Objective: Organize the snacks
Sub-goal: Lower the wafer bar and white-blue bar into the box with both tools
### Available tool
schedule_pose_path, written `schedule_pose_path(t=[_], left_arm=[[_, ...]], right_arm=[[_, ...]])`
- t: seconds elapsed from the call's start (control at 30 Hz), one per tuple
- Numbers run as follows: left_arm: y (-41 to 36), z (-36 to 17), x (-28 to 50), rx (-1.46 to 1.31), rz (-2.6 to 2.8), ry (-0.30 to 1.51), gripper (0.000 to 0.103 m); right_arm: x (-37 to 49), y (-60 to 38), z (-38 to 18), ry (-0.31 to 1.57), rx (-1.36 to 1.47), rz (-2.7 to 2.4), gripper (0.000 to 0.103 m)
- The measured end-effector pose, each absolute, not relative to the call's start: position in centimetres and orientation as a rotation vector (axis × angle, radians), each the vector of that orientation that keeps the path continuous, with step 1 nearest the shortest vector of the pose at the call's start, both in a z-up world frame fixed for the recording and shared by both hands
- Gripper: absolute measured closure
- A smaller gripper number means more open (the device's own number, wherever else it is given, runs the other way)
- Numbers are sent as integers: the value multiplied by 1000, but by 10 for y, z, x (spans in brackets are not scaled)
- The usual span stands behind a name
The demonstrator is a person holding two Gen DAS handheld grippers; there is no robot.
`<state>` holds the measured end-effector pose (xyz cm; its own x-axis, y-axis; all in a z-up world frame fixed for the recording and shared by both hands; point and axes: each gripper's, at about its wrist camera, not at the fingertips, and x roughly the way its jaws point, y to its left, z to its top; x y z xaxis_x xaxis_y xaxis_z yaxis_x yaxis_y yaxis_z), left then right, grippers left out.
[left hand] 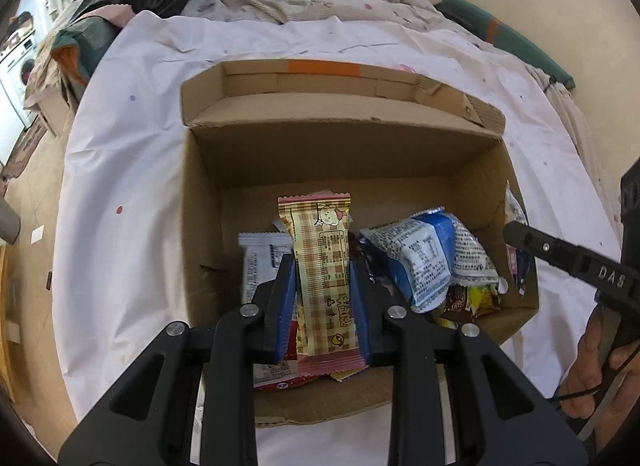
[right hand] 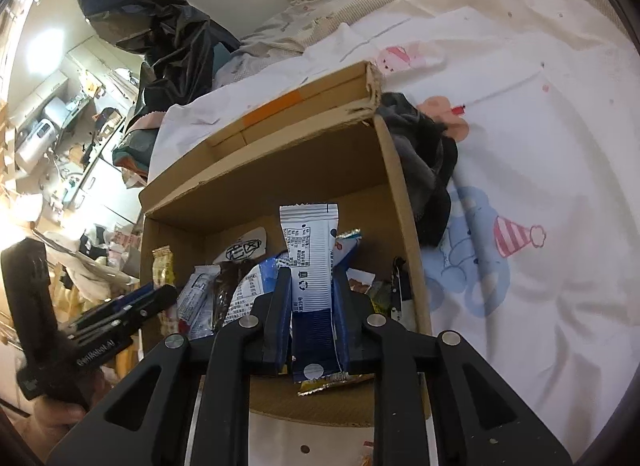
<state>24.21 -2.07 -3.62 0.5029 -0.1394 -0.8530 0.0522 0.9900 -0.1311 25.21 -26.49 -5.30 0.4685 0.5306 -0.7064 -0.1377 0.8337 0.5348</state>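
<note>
Over cardboard box [left hand: 208, 225], we clamp plaid snack bar [left hand: 322, 266] in left gripper [left hand: 323, 306], blue-white packet [right hand: 312, 266] in right gripper [right hand: 313, 322]; next: lower, release among snacks.

light: soft daylight, glare far left of tongs | focus: sharp centre | edges: fisheye bending, dark vignette

The cardboard box [left hand: 208, 201] is brown with an orange strip [left hand: 324, 67] of tape on its back flap. One snack packet [left hand: 324, 266] has tan and cream checks, pink ends and a little bear, and another snack packet [right hand: 312, 266] is white with a dark blue end. The bed sheet [right hand: 520, 169] is white with coloured dots and a pink striped party hat [right hand: 516, 236].
</note>
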Motion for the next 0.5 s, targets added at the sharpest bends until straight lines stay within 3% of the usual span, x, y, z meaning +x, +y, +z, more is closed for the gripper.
schedule_pose_path(t=[0.4, 0.47, 0.5], left_arm=[[-29, -47, 241, -125, -147, 1075, 79], [-28, -47, 240, -135, -155, 1078, 75], [-28, -47, 241, -137, -157, 1078, 72]], right_arm=[[254, -273, -51, 1008, 507, 432, 79], [254, -274, -48, 996, 514, 429, 64], [253, -275, -45, 980, 518, 426, 48]])
